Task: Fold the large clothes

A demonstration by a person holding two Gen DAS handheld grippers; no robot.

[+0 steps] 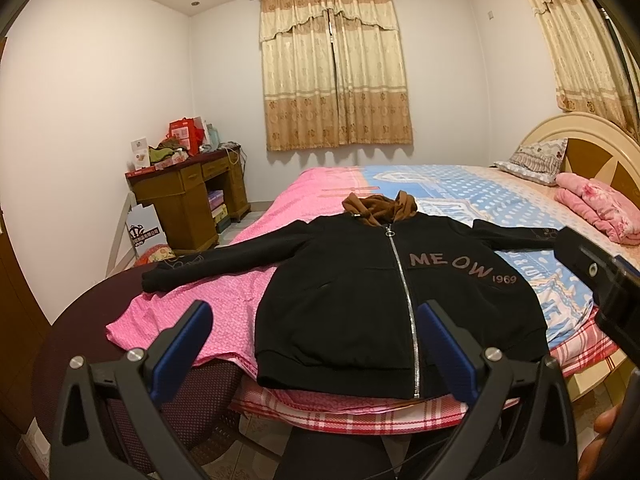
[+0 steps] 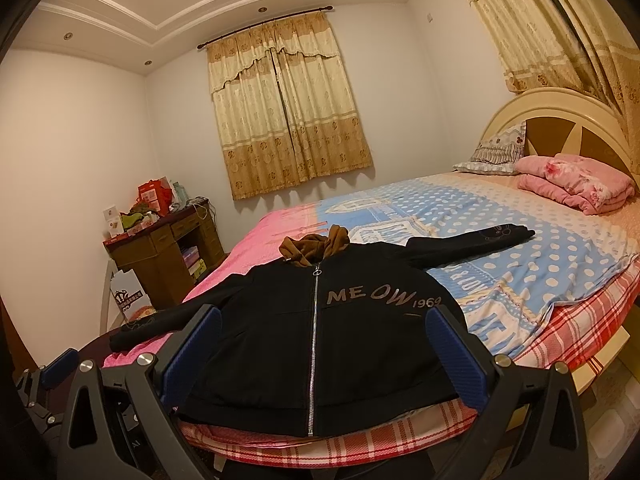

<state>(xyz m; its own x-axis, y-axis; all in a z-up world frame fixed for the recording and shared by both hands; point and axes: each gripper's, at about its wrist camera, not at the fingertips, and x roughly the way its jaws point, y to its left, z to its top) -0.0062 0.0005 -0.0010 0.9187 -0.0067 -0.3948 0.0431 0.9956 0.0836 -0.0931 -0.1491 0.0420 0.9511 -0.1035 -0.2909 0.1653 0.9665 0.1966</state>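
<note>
A black zip-up jacket (image 1: 360, 300) with "MEOW 1969" on the chest and a brown hood lies flat and face up at the foot of the bed, both sleeves spread out sideways. It also shows in the right wrist view (image 2: 312, 352). My left gripper (image 1: 320, 344) is open and empty, held in front of the jacket's hem, off the bed. My right gripper (image 2: 320, 356) is open and empty, also in front of the hem. The right gripper's body shows at the right edge of the left wrist view (image 1: 600, 276).
The bed (image 2: 540, 272) has a pink and blue sheet over a red plaid layer. A pillow (image 2: 496, 152) and a folded pink blanket (image 2: 580, 184) lie by the headboard. A cluttered wooden desk (image 1: 192, 196) stands left of the bed. A dark chair (image 1: 100, 312) is near the bed's foot.
</note>
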